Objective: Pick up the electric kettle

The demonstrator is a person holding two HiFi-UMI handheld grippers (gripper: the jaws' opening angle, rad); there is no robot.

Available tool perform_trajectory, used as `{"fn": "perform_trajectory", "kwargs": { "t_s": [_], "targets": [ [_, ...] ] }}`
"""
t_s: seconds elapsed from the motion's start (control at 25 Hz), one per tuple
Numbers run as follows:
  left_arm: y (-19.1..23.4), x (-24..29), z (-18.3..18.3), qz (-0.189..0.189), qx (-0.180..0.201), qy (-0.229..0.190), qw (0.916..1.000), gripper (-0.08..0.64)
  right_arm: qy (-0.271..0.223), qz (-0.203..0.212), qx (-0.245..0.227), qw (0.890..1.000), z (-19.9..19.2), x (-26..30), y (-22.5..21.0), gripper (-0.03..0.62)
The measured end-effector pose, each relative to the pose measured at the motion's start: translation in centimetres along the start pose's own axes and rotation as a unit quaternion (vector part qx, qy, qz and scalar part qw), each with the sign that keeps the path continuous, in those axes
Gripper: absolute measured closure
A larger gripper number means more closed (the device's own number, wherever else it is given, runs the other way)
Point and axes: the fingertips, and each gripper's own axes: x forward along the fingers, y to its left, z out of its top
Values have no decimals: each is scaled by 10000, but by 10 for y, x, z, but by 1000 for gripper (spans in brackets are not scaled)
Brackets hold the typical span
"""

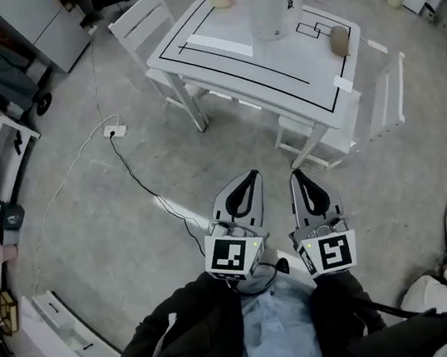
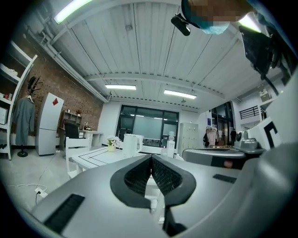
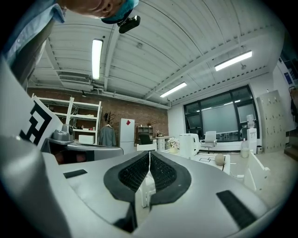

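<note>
Nothing done yet: electric kettle (image 1: 272, 4) on the table (image 1: 188, 63), left gripper (image 1: 248, 176) and right gripper (image 1: 297, 175) well short of it, both pinched closed, empty.

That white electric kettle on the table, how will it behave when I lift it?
The electric kettle looks rigid, so it likely won't flex. Tall with a side handle, it may tip if pushed high. Its smooth white surface is probably slippery; any water inside, hence weight, can't be seen.
</note>
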Motion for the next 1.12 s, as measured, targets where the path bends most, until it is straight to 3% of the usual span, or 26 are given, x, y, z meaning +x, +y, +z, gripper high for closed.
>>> {"fn": "perform_trajectory", "kwargs": {
  "t_s": [0.28,0.56,1.12],
  "targets": [
    [68,40,33,-255,1,-255,9993,554,-140,-249,-126,9995,30,78,3,575],
    [106,64,50,-413,-86,-396,9983,554,-198,-409,-306,9985,51,123,2,575],
    [143,136,29,-338,-40,-90,9994,554,-165,-507,-246,9983,36,194,-48,575]
  ]
}}
